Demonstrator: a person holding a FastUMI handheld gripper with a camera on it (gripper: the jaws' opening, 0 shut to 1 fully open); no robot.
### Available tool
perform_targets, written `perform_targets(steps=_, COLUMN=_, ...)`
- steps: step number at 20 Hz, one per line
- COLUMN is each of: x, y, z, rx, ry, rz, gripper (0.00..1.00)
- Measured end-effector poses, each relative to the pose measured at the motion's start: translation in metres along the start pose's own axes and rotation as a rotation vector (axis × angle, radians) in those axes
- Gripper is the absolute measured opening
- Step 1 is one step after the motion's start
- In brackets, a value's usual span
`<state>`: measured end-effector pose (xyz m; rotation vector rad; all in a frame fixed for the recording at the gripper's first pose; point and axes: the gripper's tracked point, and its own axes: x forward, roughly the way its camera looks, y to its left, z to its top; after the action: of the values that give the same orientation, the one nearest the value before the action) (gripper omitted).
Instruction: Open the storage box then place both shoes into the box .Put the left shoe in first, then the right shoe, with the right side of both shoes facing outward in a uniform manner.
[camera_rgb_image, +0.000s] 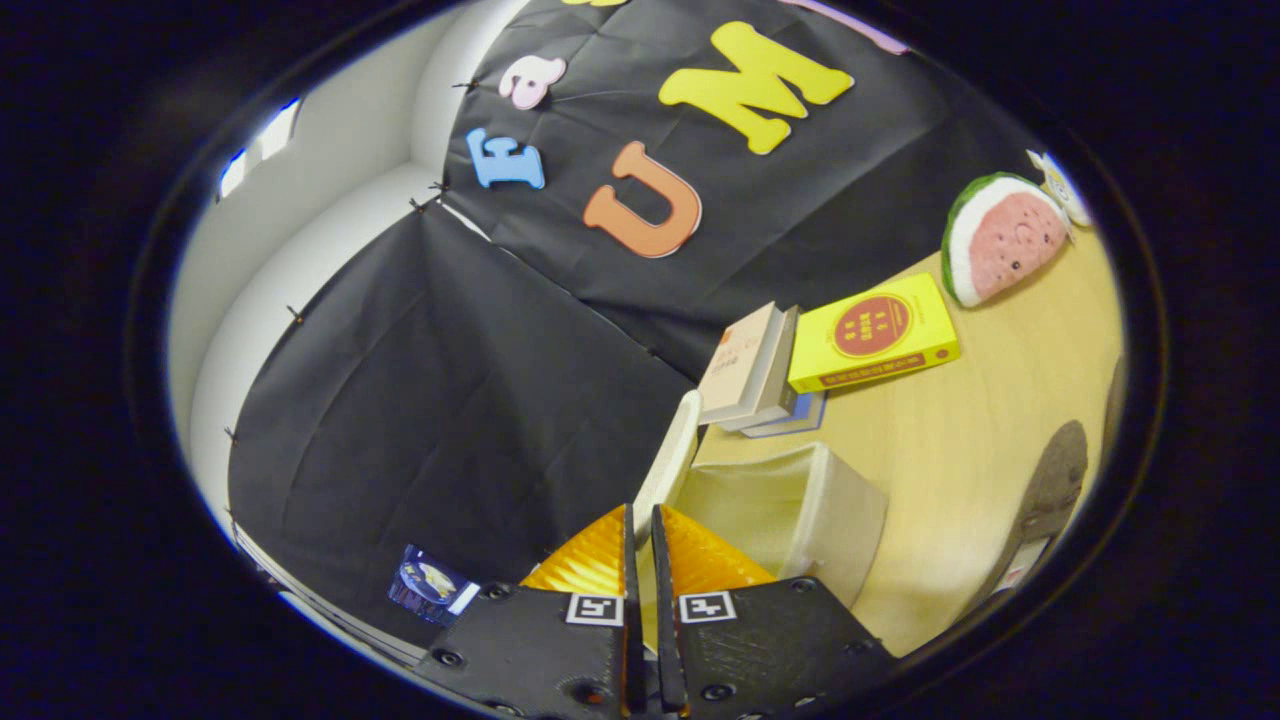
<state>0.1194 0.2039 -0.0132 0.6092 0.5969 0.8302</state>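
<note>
Tool (640, 530) at bottom centre, orange fingers (590, 560) clenched on thin edge of cream plastic lid (668, 462), likely swinging it up to open translucent cream storage box (800, 510) just beyond; dark grey shoe (1050, 495) waits on wooden counter (960, 440), lower right

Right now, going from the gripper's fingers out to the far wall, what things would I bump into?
gripper, its fingers pinching the box lid → open storage box → leaning books → yellow book → watermelon plush
</note>
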Motion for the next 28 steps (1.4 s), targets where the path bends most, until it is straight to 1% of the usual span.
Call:
perform_targets(steps=3, x=0.021, y=0.036, z=0.002, rx=-0.058, ry=0.018, rz=0.016, gripper=0.06)
perform_targets(steps=6, x=0.048, y=0.061, z=-0.004, rx=-0.077, ry=0.050, rz=0.019, gripper=0.06)
perform_targets(steps=7, x=0.059, y=0.068, z=-0.005, rx=-0.077, ry=0.056, rz=0.017, gripper=0.06)
perform_targets(steps=10, x=0.086, y=0.092, z=-0.012, rx=-0.071, ry=0.078, rz=0.047, gripper=0.07)
perform_targets(steps=15, x=0.134, y=0.110, z=-0.025, rx=-0.040, ry=0.105, rz=0.054, gripper=0.07)
perform_targets(steps=17, x=0.147, y=0.118, z=-0.028, rx=-0.044, ry=0.112, rz=0.060, gripper=0.13)
perform_targets(steps=19, x=0.152, y=0.139, z=-0.031, rx=-0.035, ry=0.102, rz=0.109, gripper=0.25)
perform_targets(steps=23, x=0.145, y=0.169, z=-0.039, rx=-0.079, ry=0.093, rz=0.205, gripper=0.71)
perform_targets(steps=25, x=0.133, y=0.169, z=-0.039, rx=-0.118, ry=0.073, rz=0.195, gripper=0.94)
perform_targets(steps=28, x=0.119, y=0.159, z=-0.038, rx=-0.160, ry=0.058, rz=0.150, gripper=0.95)
